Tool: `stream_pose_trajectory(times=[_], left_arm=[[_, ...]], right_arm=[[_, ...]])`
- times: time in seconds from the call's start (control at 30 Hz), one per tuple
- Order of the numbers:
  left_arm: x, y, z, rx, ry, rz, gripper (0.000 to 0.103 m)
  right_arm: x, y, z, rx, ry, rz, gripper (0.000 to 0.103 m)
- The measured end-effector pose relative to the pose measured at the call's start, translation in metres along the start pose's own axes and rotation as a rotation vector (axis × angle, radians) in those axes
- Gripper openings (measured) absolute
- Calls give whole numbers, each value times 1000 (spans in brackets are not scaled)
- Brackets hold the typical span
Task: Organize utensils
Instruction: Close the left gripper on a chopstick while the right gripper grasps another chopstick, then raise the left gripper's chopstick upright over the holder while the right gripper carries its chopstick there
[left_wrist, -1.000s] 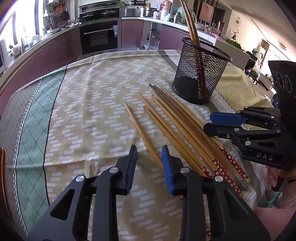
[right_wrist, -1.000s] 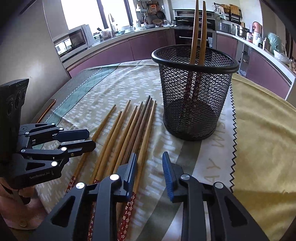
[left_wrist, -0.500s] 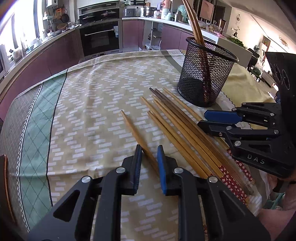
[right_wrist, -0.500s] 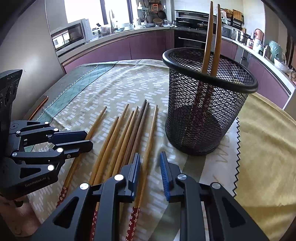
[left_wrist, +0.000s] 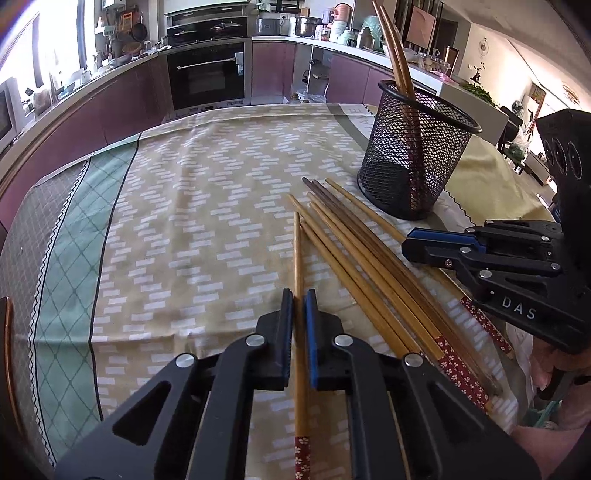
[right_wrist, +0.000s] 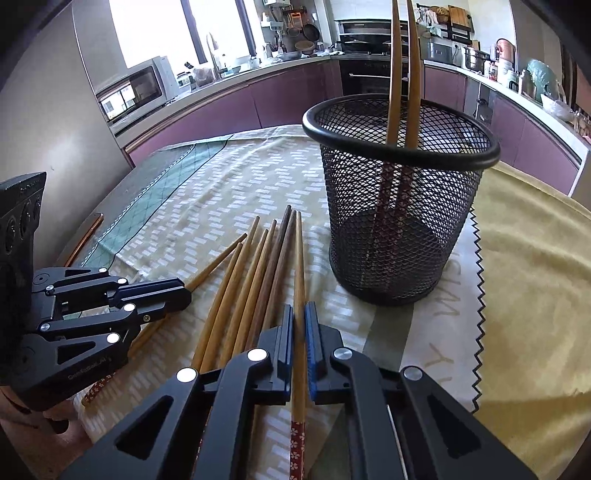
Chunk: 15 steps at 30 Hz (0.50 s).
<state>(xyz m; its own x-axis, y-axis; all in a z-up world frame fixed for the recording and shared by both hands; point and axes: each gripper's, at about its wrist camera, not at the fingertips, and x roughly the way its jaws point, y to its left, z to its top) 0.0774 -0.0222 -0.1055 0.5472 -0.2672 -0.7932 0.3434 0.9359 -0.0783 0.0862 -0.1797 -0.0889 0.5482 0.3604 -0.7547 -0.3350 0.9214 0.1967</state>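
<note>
Several wooden chopsticks (left_wrist: 369, 258) with red flowered ends lie side by side on the patterned tablecloth; they also show in the right wrist view (right_wrist: 251, 284). A black mesh holder (left_wrist: 417, 166) stands behind them with two chopsticks upright inside; it also shows in the right wrist view (right_wrist: 399, 206). My left gripper (left_wrist: 299, 306) is shut on one chopstick (left_wrist: 297, 251), the leftmost of the row. My right gripper (right_wrist: 299, 317) is shut on the rightmost chopstick (right_wrist: 298, 258), nearest the holder. Each gripper shows in the other's view, the right one (left_wrist: 408, 245) and the left one (right_wrist: 186, 293).
A yellow cloth (right_wrist: 535, 295) covers the table right of the holder. A green checked band (left_wrist: 70, 229) runs along the tablecloth's left side. Kitchen counters and an oven (left_wrist: 207, 74) stand behind the table. A wooden chair edge (left_wrist: 7, 350) is at the left.
Both grippers have gone from open to shut, each closing on one chopstick. The left chopstick has swung in line with the fingers.
</note>
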Motion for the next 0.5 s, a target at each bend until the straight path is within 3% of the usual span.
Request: stream_pose_trajectory(times=[0.13, 0.5], left_arm=[[-8, 1, -1, -4, -9, -22, 7], [-65, 11, 17, -36, -106, -249, 7]], right_arm=[[-12, 2, -1, -9, -27, 35, 6], [-69, -4, 9, -4, -181, 111, 6]])
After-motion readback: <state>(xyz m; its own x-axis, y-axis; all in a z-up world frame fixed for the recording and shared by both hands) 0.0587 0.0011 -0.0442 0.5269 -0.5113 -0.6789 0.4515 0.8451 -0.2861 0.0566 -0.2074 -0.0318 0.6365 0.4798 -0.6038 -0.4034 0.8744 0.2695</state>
